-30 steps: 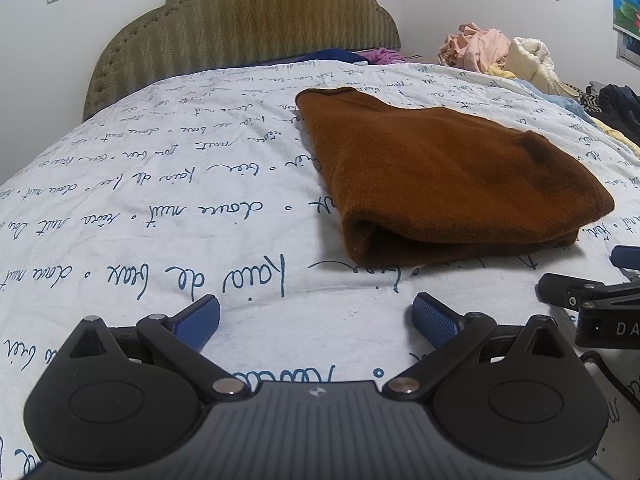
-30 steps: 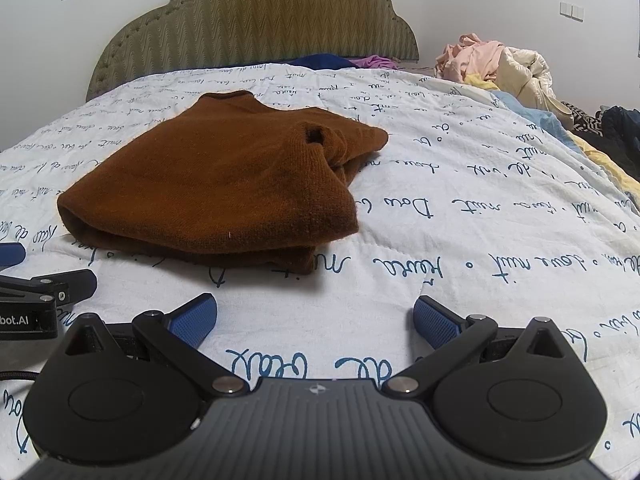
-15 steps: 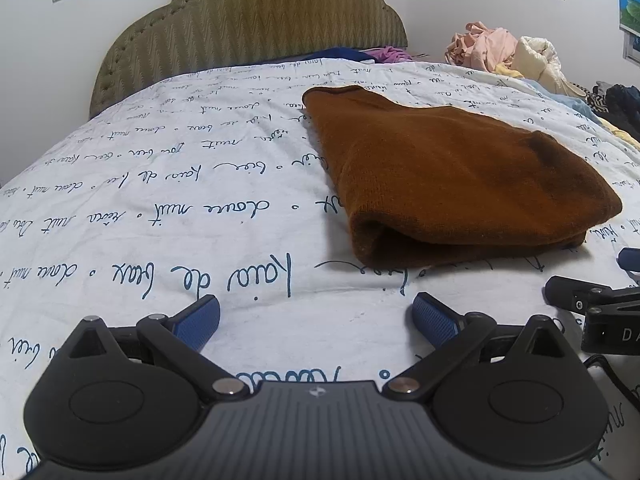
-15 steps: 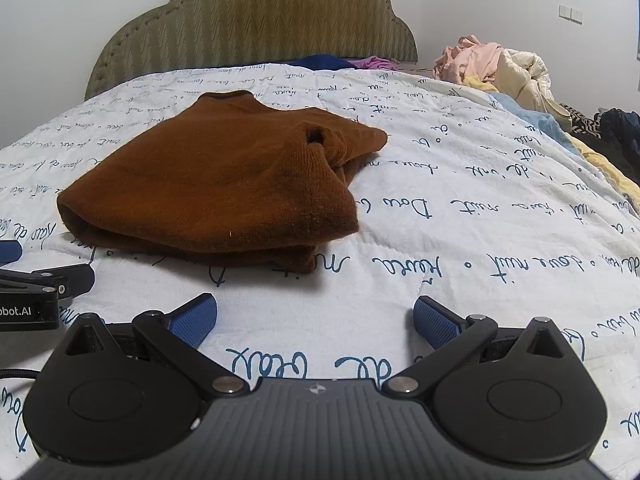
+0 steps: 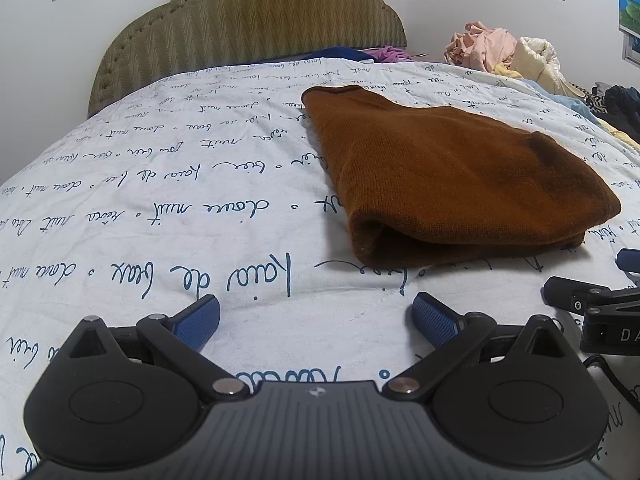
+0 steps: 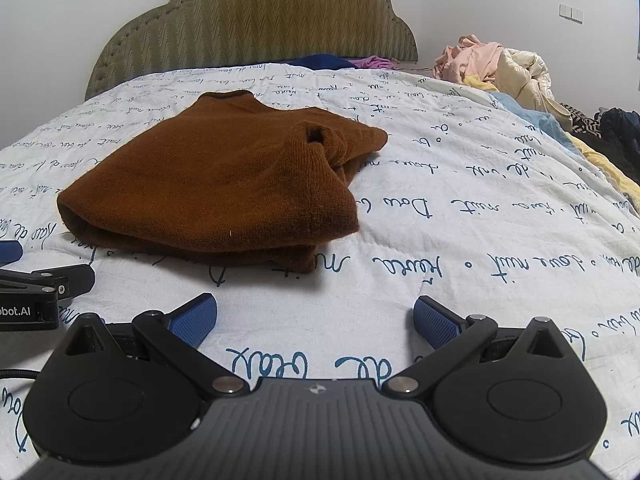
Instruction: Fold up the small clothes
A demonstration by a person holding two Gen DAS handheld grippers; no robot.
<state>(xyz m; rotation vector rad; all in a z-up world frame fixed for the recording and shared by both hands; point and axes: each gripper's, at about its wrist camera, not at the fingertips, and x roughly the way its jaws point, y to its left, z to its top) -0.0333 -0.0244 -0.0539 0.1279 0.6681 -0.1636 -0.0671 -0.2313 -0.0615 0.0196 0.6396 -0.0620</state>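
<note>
Now, sweater (image 6: 216, 184): lay folded on the bed (image 6: 460, 240) (brown knit).
Left gripper (image 5: 316, 316): fingers spread wide, holding nothing.
Right gripper (image 6: 315, 316): fingers released too, just short of the sweater.

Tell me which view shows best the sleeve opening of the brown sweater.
The right wrist view. There the sleeve opening faces the camera as a dark round hole on the sweater, near its right side. In the left wrist view the same spot is only a dark patch on the sweater's far right.
</note>
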